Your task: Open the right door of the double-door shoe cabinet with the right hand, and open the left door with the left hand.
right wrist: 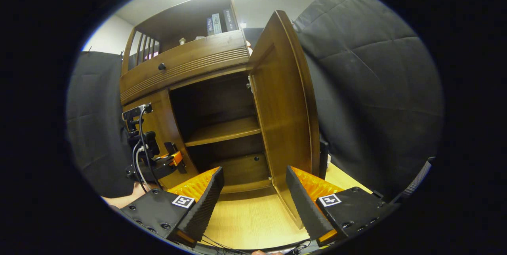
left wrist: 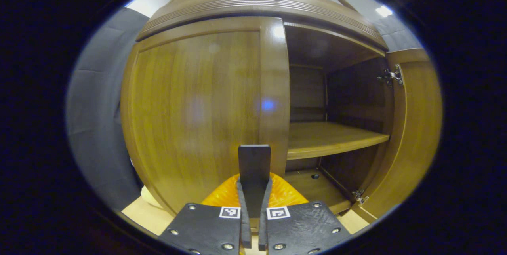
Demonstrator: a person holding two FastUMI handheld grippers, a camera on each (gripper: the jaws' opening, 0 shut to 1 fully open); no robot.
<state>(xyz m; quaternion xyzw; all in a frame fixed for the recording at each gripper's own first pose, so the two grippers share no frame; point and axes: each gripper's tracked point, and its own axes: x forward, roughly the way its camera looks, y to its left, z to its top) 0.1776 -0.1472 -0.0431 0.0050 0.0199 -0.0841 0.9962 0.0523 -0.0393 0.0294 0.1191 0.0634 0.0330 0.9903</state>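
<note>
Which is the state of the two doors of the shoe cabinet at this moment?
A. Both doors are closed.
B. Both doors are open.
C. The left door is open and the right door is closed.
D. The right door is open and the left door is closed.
D: the right door stands swung out, showing the shelf, while the left door sits flat against the cabinet.

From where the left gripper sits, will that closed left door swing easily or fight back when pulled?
The left door looks like rigid wood, so it probably won't flex. The open right door hangs on metal hinges, so its twin likely pivots smoothly. Its glossy face may be slippery.
</note>
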